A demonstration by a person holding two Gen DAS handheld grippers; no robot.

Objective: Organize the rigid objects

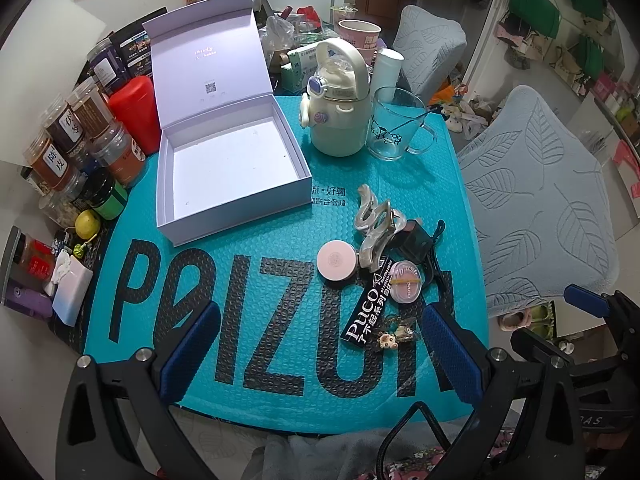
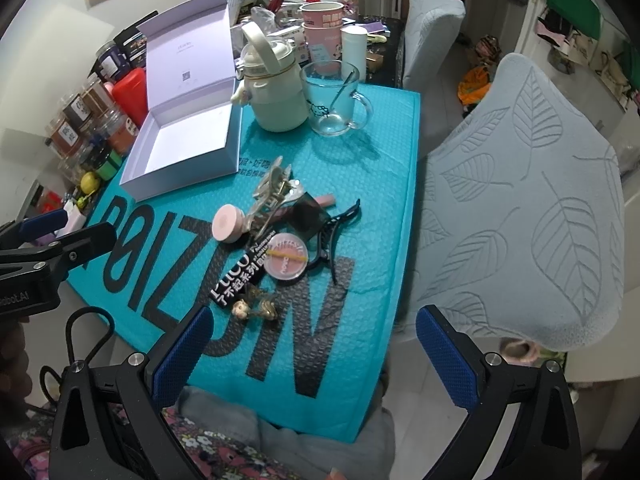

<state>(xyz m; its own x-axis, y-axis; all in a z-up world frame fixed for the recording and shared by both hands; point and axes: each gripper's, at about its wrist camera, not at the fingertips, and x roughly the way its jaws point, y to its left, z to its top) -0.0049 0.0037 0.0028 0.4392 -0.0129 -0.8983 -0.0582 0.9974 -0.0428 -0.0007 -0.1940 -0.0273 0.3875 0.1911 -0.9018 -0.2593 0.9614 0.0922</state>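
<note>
Several small rigid items [image 1: 384, 264] lie clustered at the surface's centre-right, none boxed yet; sorting appears to be at its start. Nearest, the black PUCO bar [image 1: 366, 314] runs its long axis from 7 to 1 o'clock. The open white box [image 1: 228, 168] waits empty at 10 o'clock. Left gripper [image 1: 320, 356] and right gripper [image 2: 316, 360] hover with fingers apart, holding nothing. Next move likely requires descending squarely across one item.
</note>
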